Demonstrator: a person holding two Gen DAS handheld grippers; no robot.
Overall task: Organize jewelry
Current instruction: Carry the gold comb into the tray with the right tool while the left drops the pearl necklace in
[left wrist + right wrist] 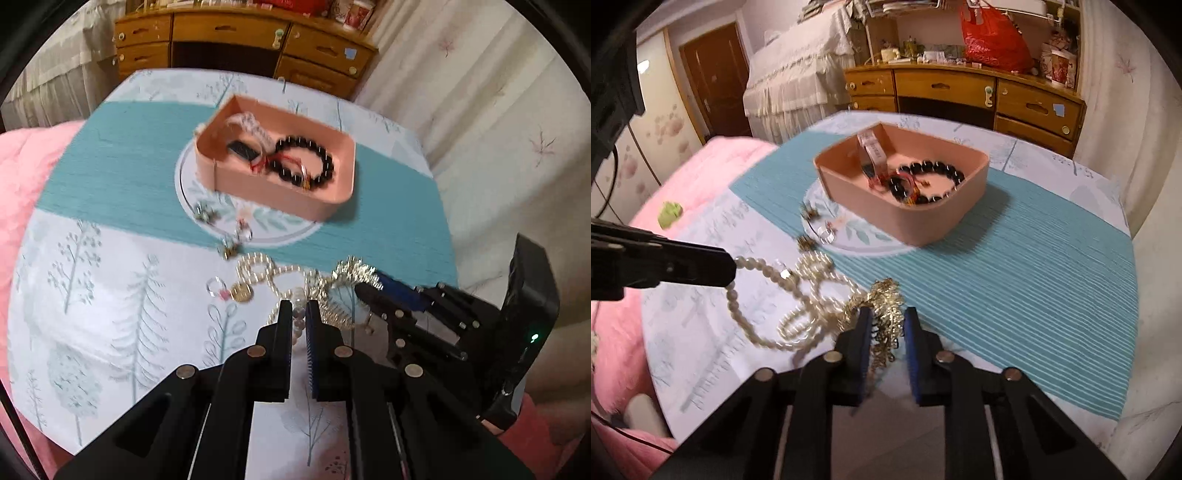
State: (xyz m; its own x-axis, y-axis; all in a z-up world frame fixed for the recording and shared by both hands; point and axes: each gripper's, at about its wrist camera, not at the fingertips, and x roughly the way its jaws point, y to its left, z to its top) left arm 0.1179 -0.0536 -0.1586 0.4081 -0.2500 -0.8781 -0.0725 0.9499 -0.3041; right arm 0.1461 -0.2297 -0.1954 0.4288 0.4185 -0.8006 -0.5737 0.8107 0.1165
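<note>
Pink box sits mid-table on the teal cloth, and inside it lies the black bead bracelet with a red cord, beside a pale folded strap. Down front, the left gripper has its jaws pinched nearly together on the pearl necklace; from the right wrist view the strand runs straight out of its black tip and loops across the tablecloth. The right gripper straddles the gold chain, the blue pads either side with a gap showing, so whether it truly grips I cannot tell. Pearls and gold tangle together where the two tools meet. Just beyond them, near the box, small pieces lie loose: a gold coin pendant, a clear ring, and little earrings on the white printed circle. Behind the table stands a wooden dresser.
</note>
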